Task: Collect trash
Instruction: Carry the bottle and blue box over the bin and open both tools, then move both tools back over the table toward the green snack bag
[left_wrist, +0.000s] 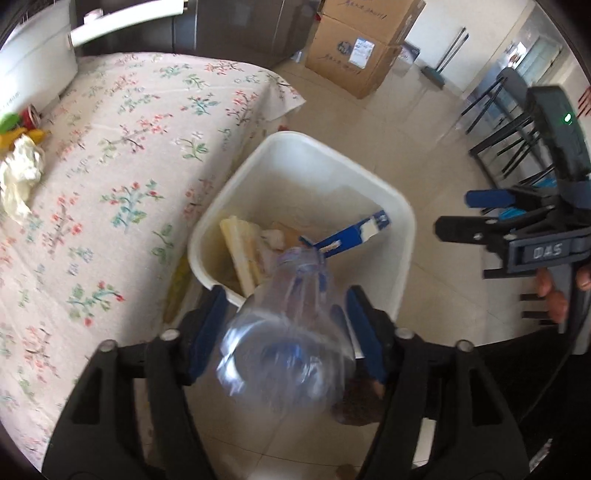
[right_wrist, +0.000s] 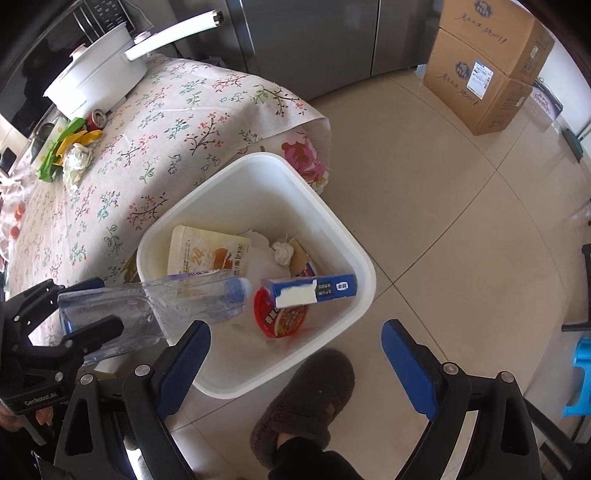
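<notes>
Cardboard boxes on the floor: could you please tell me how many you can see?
2: a lower box stands on the tiled floor near the grey cabinets, and an upper box is stacked on it. Others may be hidden beyond the frame.

Bin mouth: white bin (right_wrist: 334, 236) open above; clear bottle (right_wrist: 177, 299) overhangs its near rim.
Beside: draped table (right_wrist: 155, 122) touches bin; slipper (right_wrist: 306, 402) near.

You're seeing "DAS" showing on the right gripper (left_wrist: 546, 252), "GenRobot.AI" on the left gripper (right_wrist: 38, 403), and "24" on the packet (right_wrist: 199, 254).
</notes>
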